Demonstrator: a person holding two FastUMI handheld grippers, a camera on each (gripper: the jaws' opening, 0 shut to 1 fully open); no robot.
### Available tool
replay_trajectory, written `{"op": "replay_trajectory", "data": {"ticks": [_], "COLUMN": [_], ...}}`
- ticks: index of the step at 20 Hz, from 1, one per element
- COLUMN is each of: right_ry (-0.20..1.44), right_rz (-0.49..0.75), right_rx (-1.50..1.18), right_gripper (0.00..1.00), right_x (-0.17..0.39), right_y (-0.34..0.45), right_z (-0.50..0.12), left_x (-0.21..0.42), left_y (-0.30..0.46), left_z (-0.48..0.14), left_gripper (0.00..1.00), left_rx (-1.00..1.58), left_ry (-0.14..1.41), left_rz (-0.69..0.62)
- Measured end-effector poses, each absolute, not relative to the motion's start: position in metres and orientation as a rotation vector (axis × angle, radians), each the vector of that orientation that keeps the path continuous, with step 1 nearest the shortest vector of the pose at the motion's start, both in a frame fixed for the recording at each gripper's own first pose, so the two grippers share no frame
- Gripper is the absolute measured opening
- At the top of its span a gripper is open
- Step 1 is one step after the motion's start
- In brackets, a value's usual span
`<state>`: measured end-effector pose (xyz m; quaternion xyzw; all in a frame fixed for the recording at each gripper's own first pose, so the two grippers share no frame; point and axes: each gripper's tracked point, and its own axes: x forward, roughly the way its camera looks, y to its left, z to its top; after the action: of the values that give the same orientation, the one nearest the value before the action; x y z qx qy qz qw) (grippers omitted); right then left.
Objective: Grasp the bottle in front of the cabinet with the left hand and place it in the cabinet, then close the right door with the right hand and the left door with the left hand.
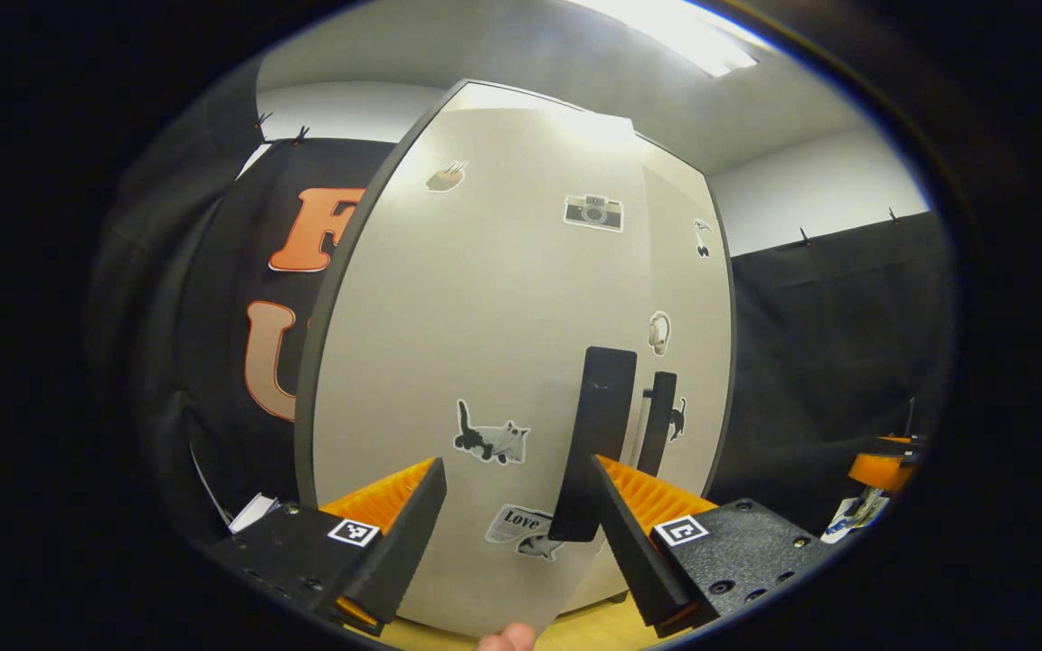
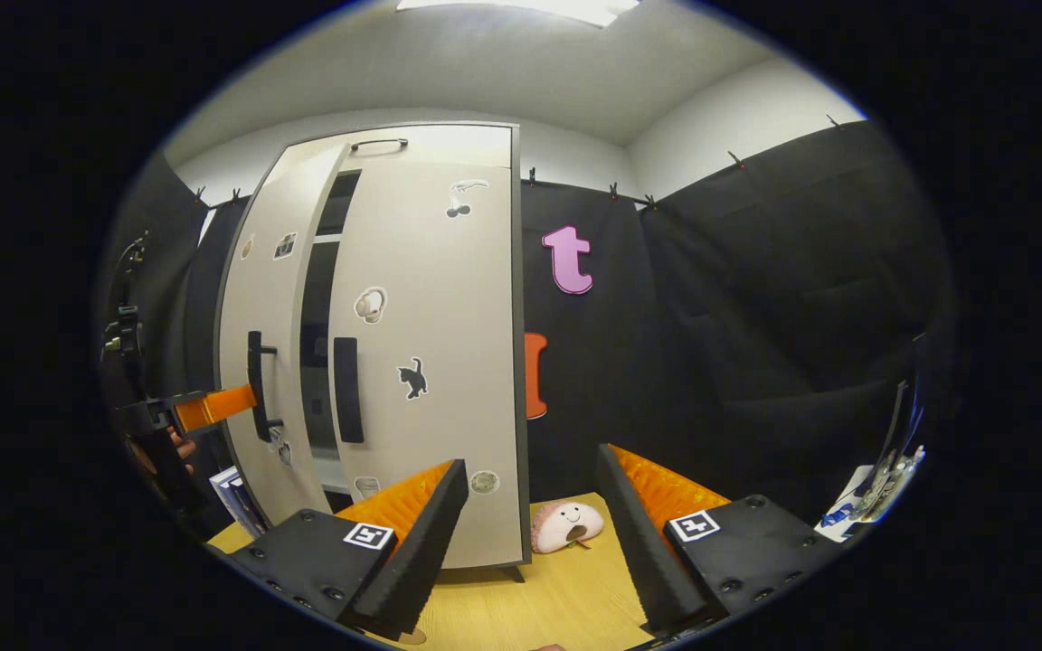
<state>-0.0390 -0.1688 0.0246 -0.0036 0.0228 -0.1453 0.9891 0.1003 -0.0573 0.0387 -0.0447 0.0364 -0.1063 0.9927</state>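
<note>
Left tongs (image 1: 516,479), spread wide and holding nothing, face the nearly shut left door (image 1: 485,362) at centre frame; push flat beside its handle (image 1: 595,443); right tongs (image 2: 530,479) open, empty; bottle presumably inside the cabinet (image 2: 376,344)

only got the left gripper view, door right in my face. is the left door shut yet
Observer: Not yet. In the right gripper view a dark gap stands between the left door and the right door.
Operator: where's my left tool on it
Observer: The left tool is level with the left door's handle; I can't tell if they touch.
Operator: right tool in the way
Observer: No. The right tool is open and held back from the cabinet.
</note>
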Motion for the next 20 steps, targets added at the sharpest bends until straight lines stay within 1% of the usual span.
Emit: {"op": "replay_trajectory", "data": {"ticks": [5,6,16,20], "right_ry": [0.053,0.057,0.060,0.065], "right_rz": [-0.261,-0.257,-0.228,-0.213], "right_rx": [0.022,0.021,-0.002,-0.001], "right_gripper": [0.87,0.95,0.95,0.95], "right_x": [-0.038,-0.038,-0.042,-0.041], "right_y": [-0.161,-0.160,-0.151,-0.142], "right_z": [0.019,0.017,0.018,0.015], "left_x": [0.117,0.117,0.125,0.124], "left_y": [-0.063,-0.065,-0.071,-0.069], "left_z": [0.030,0.030,0.028,0.023], "left_gripper": [0.95,0.95,0.96,0.96], "left_rx": [-0.085,-0.080,-0.069,-0.068], "left_ry": [0.089,0.087,0.087,0.111], "left_rz": [-0.216,-0.216,-0.214,-0.215]}}
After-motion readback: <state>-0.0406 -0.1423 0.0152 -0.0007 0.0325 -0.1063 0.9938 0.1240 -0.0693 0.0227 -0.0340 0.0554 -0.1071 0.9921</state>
